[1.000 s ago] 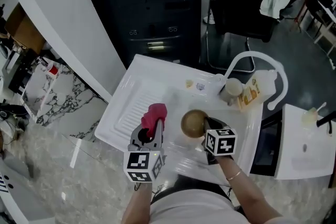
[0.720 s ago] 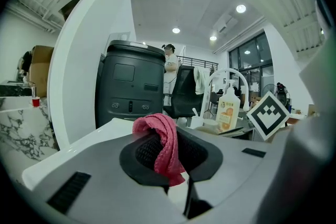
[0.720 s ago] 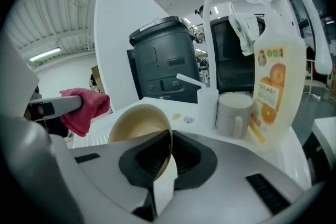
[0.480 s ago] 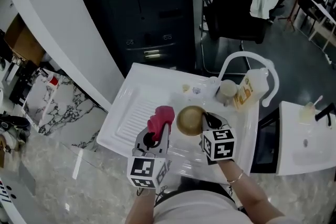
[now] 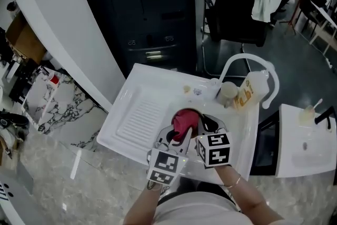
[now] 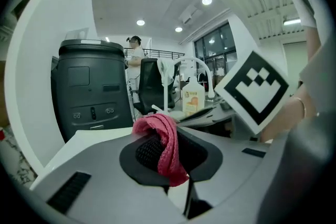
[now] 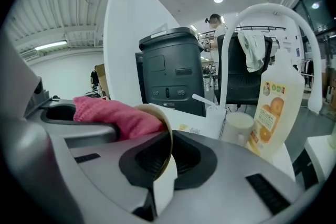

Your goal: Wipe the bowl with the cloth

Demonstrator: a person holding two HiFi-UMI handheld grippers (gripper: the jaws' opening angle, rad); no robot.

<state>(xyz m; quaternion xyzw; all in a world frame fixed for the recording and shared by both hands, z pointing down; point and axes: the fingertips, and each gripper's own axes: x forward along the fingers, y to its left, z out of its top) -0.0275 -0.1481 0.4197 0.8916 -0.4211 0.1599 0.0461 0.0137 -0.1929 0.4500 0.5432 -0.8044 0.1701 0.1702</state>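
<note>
My left gripper [image 5: 181, 131] is shut on a pink cloth [image 5: 184, 120], which bunches between its jaws [image 6: 167, 145]. The cloth is pressed into the tan bowl [image 7: 167, 141] and hides nearly all of it in the head view. My right gripper [image 5: 203, 124] is shut on the bowl's rim, which stands on edge between its jaws in the right gripper view, with the pink cloth [image 7: 115, 115] filling the bowl's open side. Both grippers sit close together over the white sink [image 5: 138, 116], and the right gripper's marker cube [image 6: 254, 89] fills the right side of the left gripper view.
A white arched faucet [image 5: 247, 58] rises at the sink's far right. Beside it stand a soap bottle with an orange label [image 5: 247, 89] and a white cup [image 5: 227, 91]. The ribbed drainboard lies to the left. A black bin [image 5: 147, 13] and a chair [image 5: 237, 8] stand beyond.
My left gripper has carried the pink cloth rightward from beside the bowl into it, so the cloth now covers the bowl. The right gripper has kept its hold on the rim.
</note>
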